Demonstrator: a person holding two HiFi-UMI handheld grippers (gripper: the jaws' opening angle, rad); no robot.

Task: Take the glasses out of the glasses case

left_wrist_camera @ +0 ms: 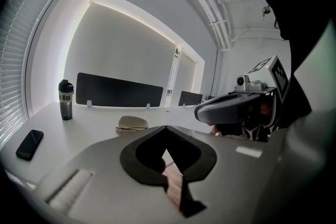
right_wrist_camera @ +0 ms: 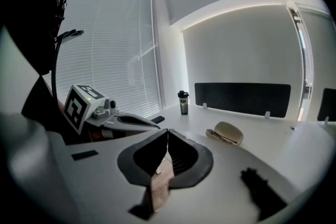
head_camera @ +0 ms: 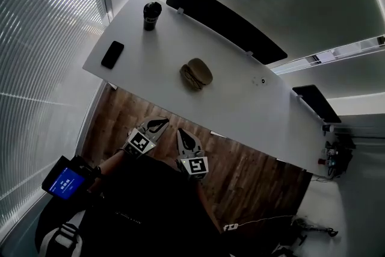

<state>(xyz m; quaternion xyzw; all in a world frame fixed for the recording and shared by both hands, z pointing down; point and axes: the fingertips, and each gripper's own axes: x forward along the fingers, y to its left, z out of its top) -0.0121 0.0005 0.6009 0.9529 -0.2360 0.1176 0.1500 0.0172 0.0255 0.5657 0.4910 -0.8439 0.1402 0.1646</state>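
A beige glasses case (head_camera: pixel 196 74) lies near the middle of the white table (head_camera: pixel 240 105), its lid ajar with something dark showing in the opening. It sits ahead of both sets of jaws in the left gripper view (left_wrist_camera: pixel 132 123) and the right gripper view (right_wrist_camera: pixel 227 132). My left gripper (head_camera: pixel 157 124) and right gripper (head_camera: pixel 185 136) hang side by side over the wooden floor, short of the table's near edge and well apart from the case. The left gripper's (left_wrist_camera: pixel 167 127) tips meet with nothing between them. The right gripper (right_wrist_camera: pixel 167 132) is also shut and holds nothing.
A black tumbler (head_camera: pixel 151 15) stands at the table's far left corner, and a dark phone (head_camera: pixel 112 54) lies near the left edge. A black divider panel (head_camera: pixel 222 21) runs along the table's far side. Window blinds (head_camera: pixel 42 69) fill the left. A device with a blue screen (head_camera: pixel 63 182) is at the person's left arm.
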